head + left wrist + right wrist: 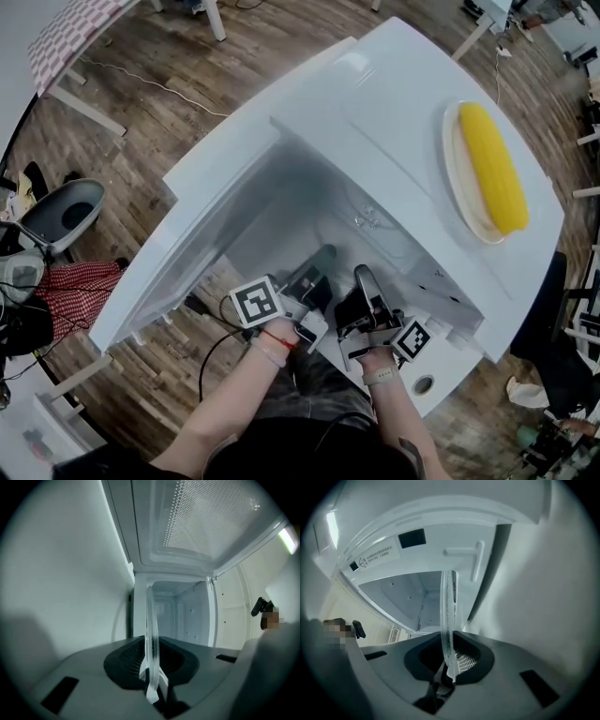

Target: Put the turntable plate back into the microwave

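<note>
While open, microwave (375, 103) over wooden floor (178, 52)

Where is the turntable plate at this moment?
The turntable plate is clamped at its rim by the left hand-held gripper and the right hand-held gripper. It reaches into the cavity of the open microwave, at the head view's centre.
</note>
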`<state>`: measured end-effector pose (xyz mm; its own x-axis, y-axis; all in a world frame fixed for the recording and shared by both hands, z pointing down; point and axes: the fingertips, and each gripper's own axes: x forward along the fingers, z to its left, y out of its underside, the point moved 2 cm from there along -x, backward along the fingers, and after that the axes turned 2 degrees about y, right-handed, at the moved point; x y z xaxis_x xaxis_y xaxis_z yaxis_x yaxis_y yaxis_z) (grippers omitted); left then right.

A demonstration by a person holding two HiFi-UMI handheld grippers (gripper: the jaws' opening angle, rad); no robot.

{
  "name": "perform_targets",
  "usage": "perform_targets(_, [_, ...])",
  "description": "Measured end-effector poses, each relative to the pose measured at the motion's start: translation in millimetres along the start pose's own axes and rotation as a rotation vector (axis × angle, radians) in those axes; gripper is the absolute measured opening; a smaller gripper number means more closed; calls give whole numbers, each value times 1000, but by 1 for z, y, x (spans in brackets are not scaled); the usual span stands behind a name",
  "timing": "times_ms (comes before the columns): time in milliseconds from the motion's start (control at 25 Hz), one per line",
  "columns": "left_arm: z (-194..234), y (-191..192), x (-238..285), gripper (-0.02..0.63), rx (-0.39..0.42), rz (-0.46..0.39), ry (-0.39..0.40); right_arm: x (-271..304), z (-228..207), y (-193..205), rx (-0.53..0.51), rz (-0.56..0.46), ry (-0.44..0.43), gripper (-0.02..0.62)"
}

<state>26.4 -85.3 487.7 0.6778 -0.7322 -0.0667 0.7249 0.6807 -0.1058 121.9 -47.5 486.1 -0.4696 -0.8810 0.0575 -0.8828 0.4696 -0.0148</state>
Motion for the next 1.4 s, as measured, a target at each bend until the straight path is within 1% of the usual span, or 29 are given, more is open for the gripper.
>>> perform_targets(160, [3, 4, 0, 55, 4, 19, -8, 1, -2, -3, -1, -4, 2, 44])
perform_targets(320, [3, 7, -2, 51, -15, 19, -4, 2, -5, -3, 10, -17, 7, 44])
perform_targets(520, [3, 7, -2, 43, -28, 21, 1, 0, -3, -3, 26, -36, -17, 44])
perform_targets(680, [3, 7, -1, 43, -24, 20, 6, -8, -4, 5, 22, -11, -10, 46])
perform_targets(920, [4, 6, -2, 43, -31, 9, 2, -12, -4, 17, 53, 6, -15, 46])
perform_targets(1040, [3, 6, -1, 43, -31, 9, 11, -13, -6, 17, 55, 5, -18, 46])
perform_targets(1400, [3, 9, -1, 43, -66, -14, 43, -15, -7, 15, 35, 2, -13, 47])
